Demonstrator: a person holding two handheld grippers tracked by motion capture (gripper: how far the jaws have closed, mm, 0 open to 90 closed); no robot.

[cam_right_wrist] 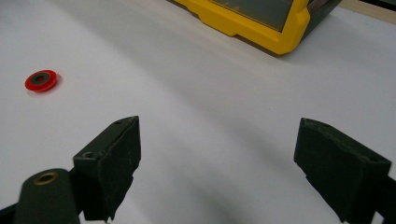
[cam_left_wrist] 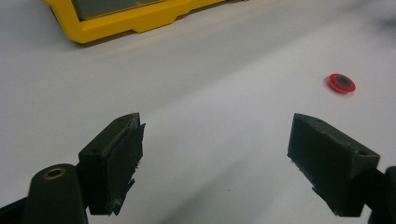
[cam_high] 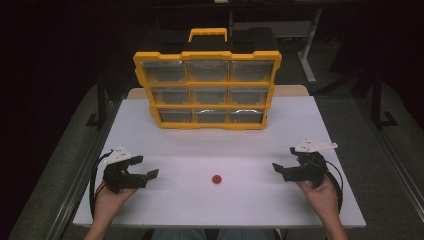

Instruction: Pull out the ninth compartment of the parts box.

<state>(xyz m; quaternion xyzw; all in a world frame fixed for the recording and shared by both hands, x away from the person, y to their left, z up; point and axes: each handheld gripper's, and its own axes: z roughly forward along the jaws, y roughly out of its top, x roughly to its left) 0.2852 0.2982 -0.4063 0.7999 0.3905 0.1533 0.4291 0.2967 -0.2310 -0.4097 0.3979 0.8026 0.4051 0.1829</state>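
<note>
Both tools, left (cam_high: 150,167) and right (cam_high: 278,171), gape released beside the red disc (cam_high: 216,178), yellow organizer (cam_high: 207,90) well behind.

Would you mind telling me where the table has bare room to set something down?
The widest free patch is the white table between the yellow organizer and the red disc. Strips flank the organizer. The near edge is crowded: left gripper, disc, right gripper.
</note>
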